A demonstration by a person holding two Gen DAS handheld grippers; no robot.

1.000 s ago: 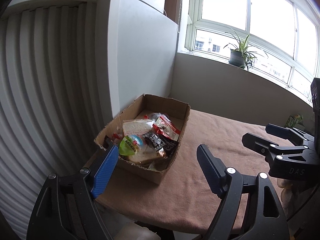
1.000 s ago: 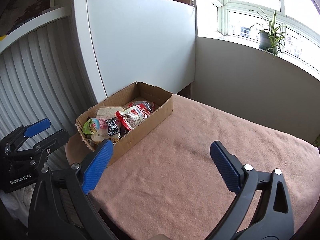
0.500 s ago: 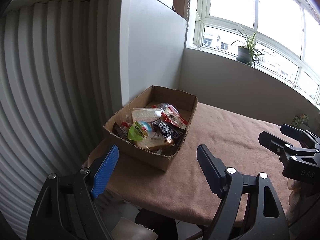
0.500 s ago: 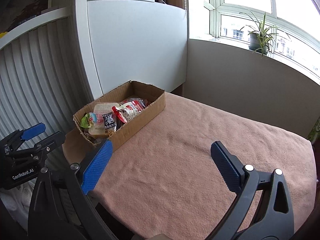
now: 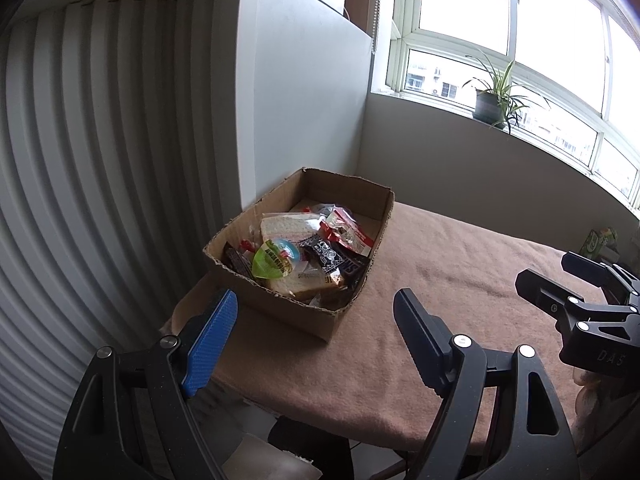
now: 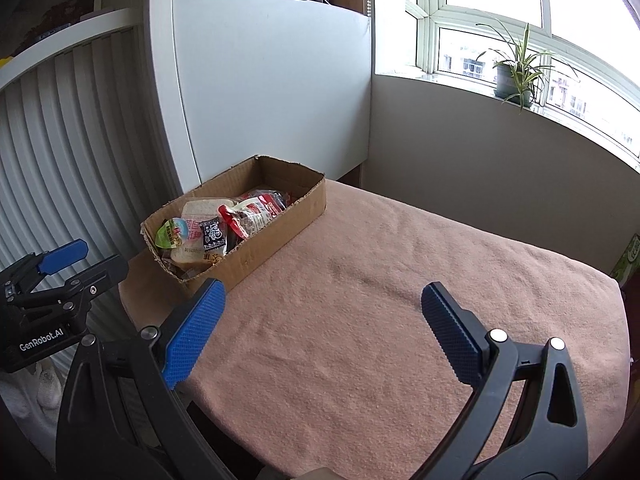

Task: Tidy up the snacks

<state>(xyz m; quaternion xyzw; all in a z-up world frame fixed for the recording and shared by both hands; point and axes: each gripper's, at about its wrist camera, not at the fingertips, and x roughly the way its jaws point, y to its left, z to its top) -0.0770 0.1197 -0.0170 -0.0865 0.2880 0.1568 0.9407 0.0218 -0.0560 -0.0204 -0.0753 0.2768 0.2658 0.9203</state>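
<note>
I have drawn both grippers back from the cardboard box [image 5: 298, 248], which now sits farther ahead. My left gripper [image 5: 316, 340] and right gripper [image 6: 320, 320] hang spread and empty; the snacks [image 6: 216, 232] lie heaped inside, probably gathered already.

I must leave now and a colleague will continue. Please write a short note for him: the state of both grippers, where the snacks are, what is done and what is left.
Left gripper: open, holds nothing, in the air near the table's left corner.
Right gripper: open, holds nothing, above the brown cloth.
Snacks: all those in view lie piled in the cardboard box at the far left of the table, among them a green-lidded cup and wrapped bread.
Done: nothing lies sorted outside the box.
Left: pick out and arrange the snacks.
</note>
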